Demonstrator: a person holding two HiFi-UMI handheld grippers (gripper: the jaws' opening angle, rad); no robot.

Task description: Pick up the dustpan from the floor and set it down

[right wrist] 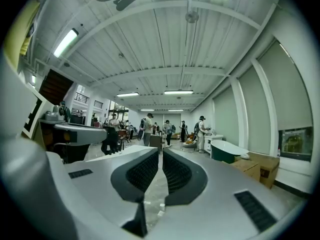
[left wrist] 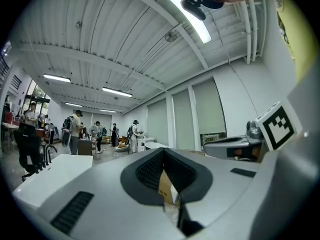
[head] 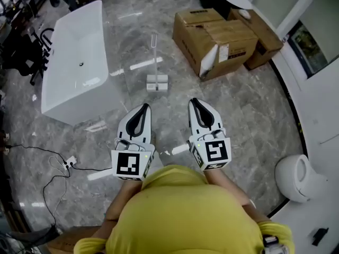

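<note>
From left: bathtub (head: 74,83) along the floor's left side, power strip (head: 69,163) on the floor below it. Left gripper (head: 144,107) held level before the person (head: 180,216), aimed toward the dustpan (head: 157,82), probably poised for the approach; jaws closed tip to tip, gripping nothing, only a cardboard box (left wrist: 164,183) glimpsed through the hollow behind the tips. Dustpan on the floor at centre, handle (head: 154,49) upright, ahead of both grippers and well apart from them, not yet lifted. Right gripper (head: 194,101) level alongside, likely the idle partner; jaws nearly together, a thin slit left, empty. Cardboard boxes (head: 214,36) toward the floor's upper right; toilet (head: 296,176) at the lower right edge.
</note>
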